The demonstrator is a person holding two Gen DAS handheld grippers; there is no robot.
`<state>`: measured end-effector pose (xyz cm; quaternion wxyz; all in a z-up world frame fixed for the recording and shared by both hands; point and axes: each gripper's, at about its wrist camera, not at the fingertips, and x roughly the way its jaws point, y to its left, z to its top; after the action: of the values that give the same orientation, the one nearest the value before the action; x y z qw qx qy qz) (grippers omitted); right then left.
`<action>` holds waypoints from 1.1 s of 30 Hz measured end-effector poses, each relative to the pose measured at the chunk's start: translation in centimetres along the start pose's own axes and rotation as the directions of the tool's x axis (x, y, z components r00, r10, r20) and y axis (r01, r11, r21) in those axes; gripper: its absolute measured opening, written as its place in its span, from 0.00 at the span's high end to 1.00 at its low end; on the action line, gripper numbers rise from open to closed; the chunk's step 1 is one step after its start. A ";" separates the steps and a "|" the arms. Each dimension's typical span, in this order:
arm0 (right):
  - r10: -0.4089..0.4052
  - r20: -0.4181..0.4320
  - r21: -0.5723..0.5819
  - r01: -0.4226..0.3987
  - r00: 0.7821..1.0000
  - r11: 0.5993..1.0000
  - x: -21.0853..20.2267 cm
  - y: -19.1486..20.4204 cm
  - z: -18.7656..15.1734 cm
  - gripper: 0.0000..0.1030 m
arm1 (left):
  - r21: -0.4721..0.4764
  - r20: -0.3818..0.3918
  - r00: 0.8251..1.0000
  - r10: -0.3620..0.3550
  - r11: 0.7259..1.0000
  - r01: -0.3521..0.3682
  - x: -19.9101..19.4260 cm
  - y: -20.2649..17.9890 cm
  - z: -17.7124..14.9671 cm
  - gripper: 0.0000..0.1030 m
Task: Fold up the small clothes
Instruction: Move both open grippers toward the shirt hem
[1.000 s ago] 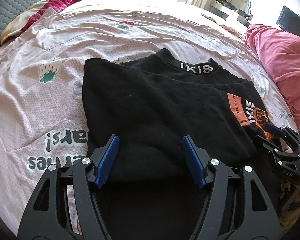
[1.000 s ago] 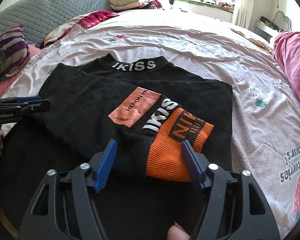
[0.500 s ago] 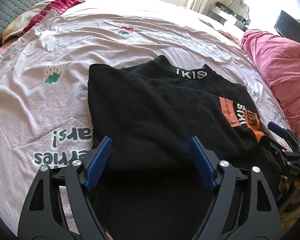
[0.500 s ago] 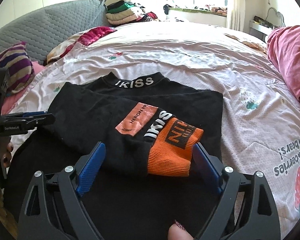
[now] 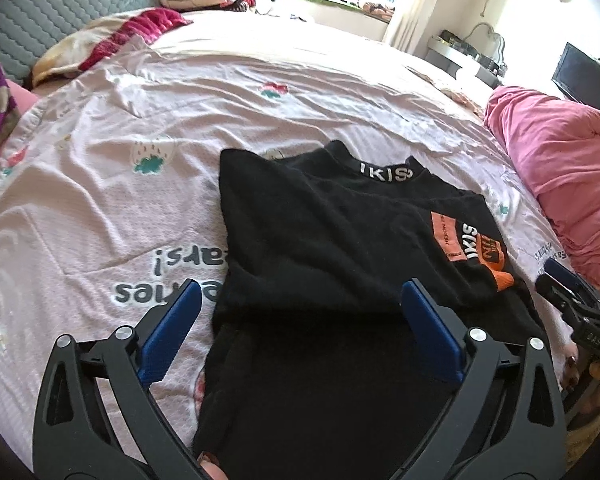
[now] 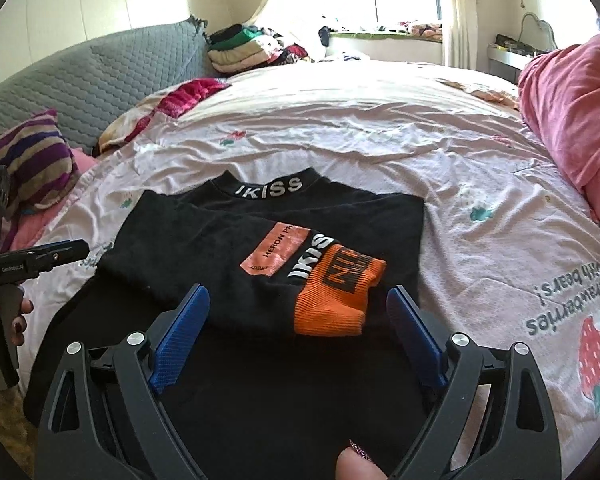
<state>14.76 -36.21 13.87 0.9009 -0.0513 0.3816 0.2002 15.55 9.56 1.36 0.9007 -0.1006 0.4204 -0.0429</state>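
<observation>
A black top (image 5: 324, 236) with a white "IKISS" collar lies flat on the bed, its sleeves folded across the body. An orange cuff (image 6: 340, 292) and an orange patch (image 6: 276, 254) lie on top; the cuff also shows in the left wrist view (image 5: 496, 260). My left gripper (image 5: 300, 328) is open and empty, held above the top's lower left part. My right gripper (image 6: 296, 336) is open and empty, just short of the orange cuff. Each gripper shows in the other's view, the right (image 5: 572, 300) and the left (image 6: 40, 260).
The bed has a pink strawberry-print sheet (image 5: 140, 120). A pink quilt (image 6: 572, 112) lies at the right. A striped pillow (image 6: 32, 160) and a grey quilted headboard (image 6: 92, 80) are at the left. Folded clothes (image 6: 244, 48) are stacked at the far side.
Both grippers have opened wider and pulled back and up from the top. The top lies as it did.
</observation>
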 end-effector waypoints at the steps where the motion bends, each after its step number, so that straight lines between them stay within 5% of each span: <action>1: -0.002 0.005 0.006 0.002 1.000 1.000 -0.5 -0.2 -0.2 0.11 | 0.001 0.001 1.000 0.009 1.000 -0.009 -0.3 -0.1 0.0 0.09; 15: -0.021 0.042 0.102 0.017 0.999 0.995 -5.7 -2.7 -3.7 0.10 | -0.032 0.059 0.998 0.017 0.999 -0.016 -4.7 -0.3 -4.4 0.09; 33: -0.041 -0.026 0.128 0.044 0.999 0.991 -8.6 -4.9 -8.4 0.10 | -0.069 0.014 0.997 0.072 0.995 -0.071 -7.5 1.5 -10.1 0.09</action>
<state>5.71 -45.47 13.75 0.9019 -0.0036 0.4030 0.1553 2.98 10.74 0.36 0.9012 -0.1166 0.4173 0.0048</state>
